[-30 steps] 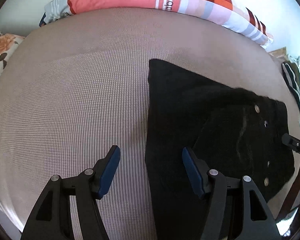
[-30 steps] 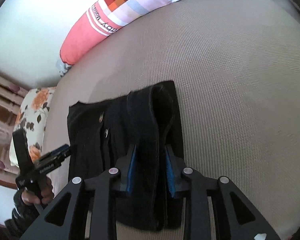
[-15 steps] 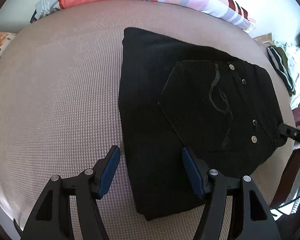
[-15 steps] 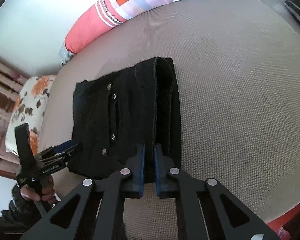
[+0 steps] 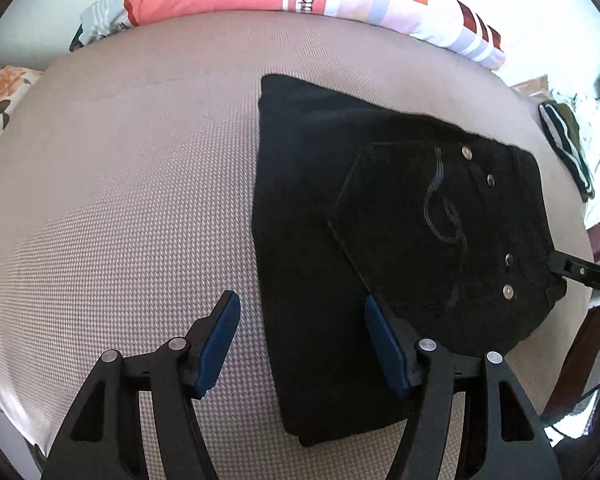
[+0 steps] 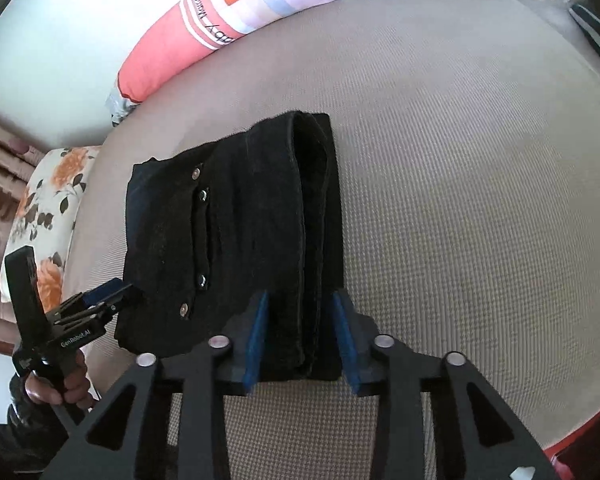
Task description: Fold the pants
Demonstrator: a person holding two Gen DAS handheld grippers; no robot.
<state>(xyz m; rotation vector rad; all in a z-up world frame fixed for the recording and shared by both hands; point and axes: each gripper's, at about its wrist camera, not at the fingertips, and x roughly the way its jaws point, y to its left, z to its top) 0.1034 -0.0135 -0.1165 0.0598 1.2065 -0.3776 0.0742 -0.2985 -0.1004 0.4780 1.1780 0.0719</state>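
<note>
Pants [image 6: 236, 240], black, folded into a compact stack on the bed [image 6: 460, 200]. Right hand-held gripper [image 6: 300, 338], pinched shut half a second ago, is opening astride the folded edge, pads clear; left hand-held gripper [image 5: 300, 344] stays open, empty. Folding appears complete.

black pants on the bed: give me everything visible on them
The black pants lie folded into a compact, layered rectangle on the beige woven bed cover. The fabric looks like dark denim. A back pocket with curled stitching and four metal rivets faces up. Stacked fold edges show in the right wrist view. The right hand-held gripper straddles those edges, jaws opening. The open left hand-held gripper hovers over one edge, gripping nothing.
</note>
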